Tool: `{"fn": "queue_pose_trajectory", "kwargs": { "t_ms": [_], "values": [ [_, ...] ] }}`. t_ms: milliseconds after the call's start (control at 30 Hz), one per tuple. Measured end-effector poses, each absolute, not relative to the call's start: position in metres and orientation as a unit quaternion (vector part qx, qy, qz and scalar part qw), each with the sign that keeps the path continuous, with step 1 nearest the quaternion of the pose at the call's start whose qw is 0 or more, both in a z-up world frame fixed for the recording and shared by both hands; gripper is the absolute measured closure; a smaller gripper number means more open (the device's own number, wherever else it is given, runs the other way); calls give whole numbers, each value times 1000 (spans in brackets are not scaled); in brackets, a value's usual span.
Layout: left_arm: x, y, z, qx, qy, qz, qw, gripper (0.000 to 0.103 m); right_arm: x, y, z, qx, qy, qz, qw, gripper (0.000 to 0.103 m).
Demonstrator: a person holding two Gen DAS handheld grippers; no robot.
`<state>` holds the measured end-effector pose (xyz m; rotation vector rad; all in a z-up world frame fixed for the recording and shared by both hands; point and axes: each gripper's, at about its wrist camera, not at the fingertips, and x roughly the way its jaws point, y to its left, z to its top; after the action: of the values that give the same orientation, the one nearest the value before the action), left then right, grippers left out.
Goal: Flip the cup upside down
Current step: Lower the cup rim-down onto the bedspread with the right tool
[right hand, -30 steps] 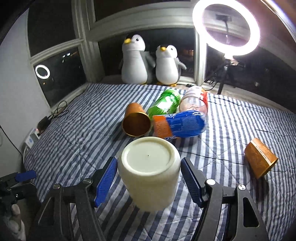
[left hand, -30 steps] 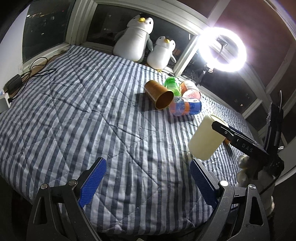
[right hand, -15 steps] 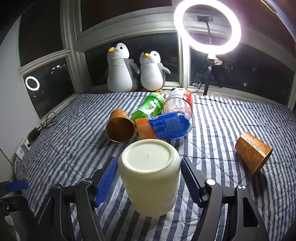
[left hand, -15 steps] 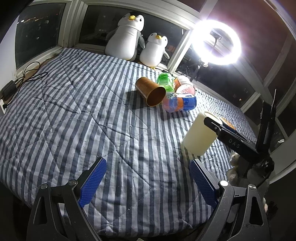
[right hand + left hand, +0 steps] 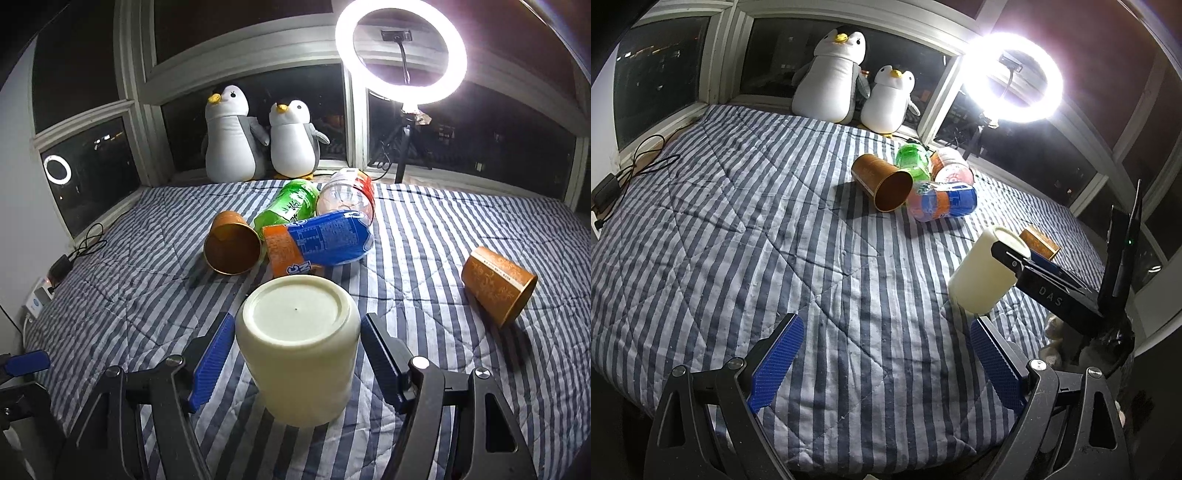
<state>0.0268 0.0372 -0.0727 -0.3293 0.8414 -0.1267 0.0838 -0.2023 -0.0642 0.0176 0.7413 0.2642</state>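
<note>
Ahead of my fingers a blue-and-white striped quilt (image 5: 424, 221) covers the bed up to dark, white-framed bay windows (image 5: 88, 155), where two plush penguins (image 5: 236, 144) sit on the sill beside a lit ring light (image 5: 400, 51).

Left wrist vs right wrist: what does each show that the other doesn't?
Left wrist only: the cream cup side-on, mouth down on the striped quilt, and the right tool from outside. The empty left tool is spread wide.

Right wrist only: the cup's flat base facing up, a slim gap at each pad, and a window reflection of the ring light.

Both: two plush penguins, the bottles, two brown cups.
</note>
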Motion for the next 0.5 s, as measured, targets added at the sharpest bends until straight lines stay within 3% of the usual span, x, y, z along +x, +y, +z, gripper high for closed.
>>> {"fn": "queue_pose_trajectory", "kwargs": {
  "t_ms": [500],
  "values": [
    [28, 38, -73, -157, 405, -60, 899, 9, 79, -203, -65, 5, 365, 126, 923, 36]
  ]
}}
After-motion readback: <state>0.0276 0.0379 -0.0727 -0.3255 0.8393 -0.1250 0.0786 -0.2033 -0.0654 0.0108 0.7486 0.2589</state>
